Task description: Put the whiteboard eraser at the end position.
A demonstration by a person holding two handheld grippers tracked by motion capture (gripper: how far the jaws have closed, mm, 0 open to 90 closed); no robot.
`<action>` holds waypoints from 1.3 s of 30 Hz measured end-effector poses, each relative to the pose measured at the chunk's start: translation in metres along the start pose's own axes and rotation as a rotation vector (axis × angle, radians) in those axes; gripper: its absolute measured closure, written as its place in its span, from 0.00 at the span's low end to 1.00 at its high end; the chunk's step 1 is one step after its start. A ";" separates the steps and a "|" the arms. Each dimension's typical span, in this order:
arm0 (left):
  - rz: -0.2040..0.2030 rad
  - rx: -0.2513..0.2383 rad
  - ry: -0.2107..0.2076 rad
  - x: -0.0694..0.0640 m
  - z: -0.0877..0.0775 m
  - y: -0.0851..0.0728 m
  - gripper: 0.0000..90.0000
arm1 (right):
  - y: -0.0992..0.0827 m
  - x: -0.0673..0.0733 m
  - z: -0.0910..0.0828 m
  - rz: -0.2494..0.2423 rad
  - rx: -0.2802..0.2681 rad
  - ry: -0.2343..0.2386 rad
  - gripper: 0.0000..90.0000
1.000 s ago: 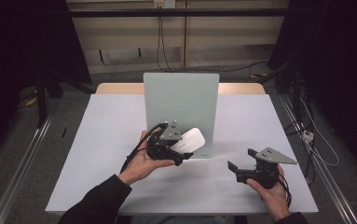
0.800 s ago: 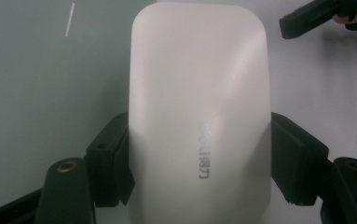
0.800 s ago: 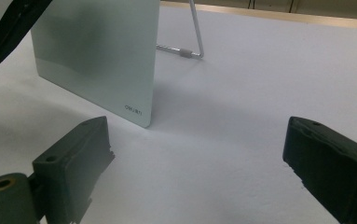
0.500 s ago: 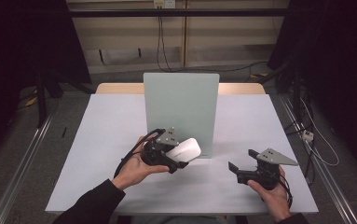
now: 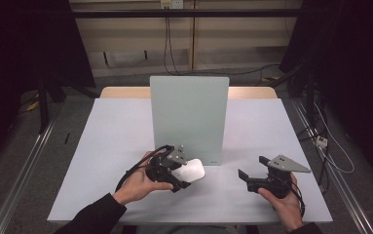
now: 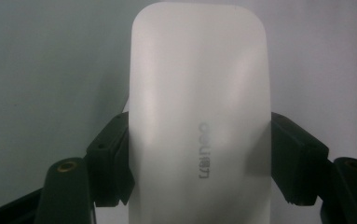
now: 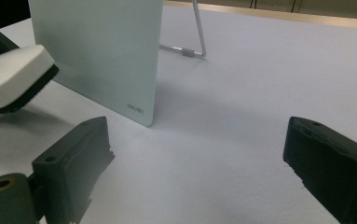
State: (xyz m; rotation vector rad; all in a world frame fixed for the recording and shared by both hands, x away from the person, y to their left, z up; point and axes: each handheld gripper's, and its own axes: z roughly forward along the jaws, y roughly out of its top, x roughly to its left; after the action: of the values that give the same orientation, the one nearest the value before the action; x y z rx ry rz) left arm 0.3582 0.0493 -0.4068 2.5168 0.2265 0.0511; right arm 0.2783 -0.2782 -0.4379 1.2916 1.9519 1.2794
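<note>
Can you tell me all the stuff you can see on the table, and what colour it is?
mouse: one, white, clamped in the left tool just above the table, in front of the board.
board: one, pale green, standing upright mid-table on a thin wire stand.
table: one, covered in a white sheet, wooden edge at the back.
left tool: one, black, shut on the mouse, held in the person's left hand.
right tool: one, black, jaws wide open with nothing between them, held in the right hand near the table's front right.
</note>
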 end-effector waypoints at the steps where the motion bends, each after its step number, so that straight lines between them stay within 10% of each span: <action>1: -0.003 -0.005 0.006 0.001 0.002 -0.001 0.35 | 0.000 0.000 0.000 0.000 0.000 0.001 0.08; 9: 0.020 0.069 -0.028 0.004 0.021 -0.001 0.34 | 0.000 0.000 0.000 -0.002 0.002 0.001 0.08; 39: -0.029 0.026 -0.019 0.004 0.041 0.000 0.34 | 0.000 -0.001 0.001 -0.004 0.001 0.004 0.08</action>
State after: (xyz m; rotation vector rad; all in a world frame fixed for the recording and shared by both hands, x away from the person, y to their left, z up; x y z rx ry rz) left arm 0.3662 0.0268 -0.4403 2.5383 0.2574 0.0133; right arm 0.2790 -0.2786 -0.4385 1.2858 1.9579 1.2801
